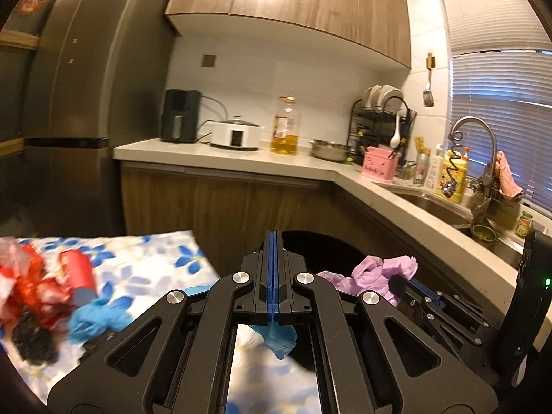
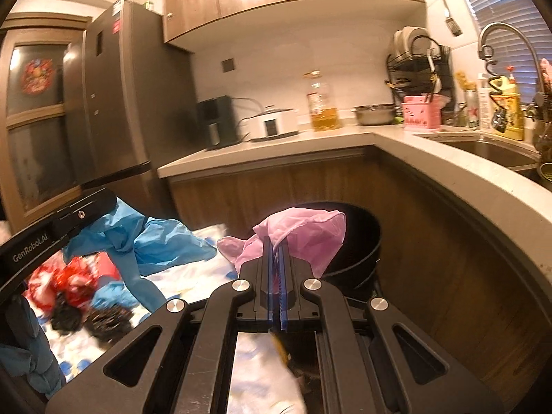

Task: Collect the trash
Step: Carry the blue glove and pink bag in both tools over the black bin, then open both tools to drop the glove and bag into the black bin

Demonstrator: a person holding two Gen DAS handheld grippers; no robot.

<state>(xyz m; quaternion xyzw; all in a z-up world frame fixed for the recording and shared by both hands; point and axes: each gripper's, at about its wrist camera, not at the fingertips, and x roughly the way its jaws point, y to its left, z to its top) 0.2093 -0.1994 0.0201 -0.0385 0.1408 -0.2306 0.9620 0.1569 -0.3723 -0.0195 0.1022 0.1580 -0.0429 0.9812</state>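
My left gripper (image 1: 273, 241) is shut on a blue plastic bag (image 1: 276, 339) that hangs below its fingers; the bag also shows in the right wrist view (image 2: 165, 241). My right gripper (image 2: 275, 246) is shut on a pink plastic bag (image 2: 303, 233), seen in the left wrist view too (image 1: 376, 270). Both are held above the near rim of a black trash bin (image 2: 358, 238). More trash lies on the flowered tablecloth (image 1: 145, 258): red wrappers (image 1: 31, 279), a red cup (image 1: 77, 272), a crumpled blue bag (image 1: 95, 317) and black clumps (image 1: 32, 336).
An L-shaped counter (image 1: 241, 160) carries an air fryer, a cooker (image 1: 235, 134), an oil bottle (image 1: 285, 125), a steel bowl, a dish rack and a pink holder. A sink with a faucet (image 1: 477, 131) is on the right. A tall fridge (image 1: 79, 79) stands left.
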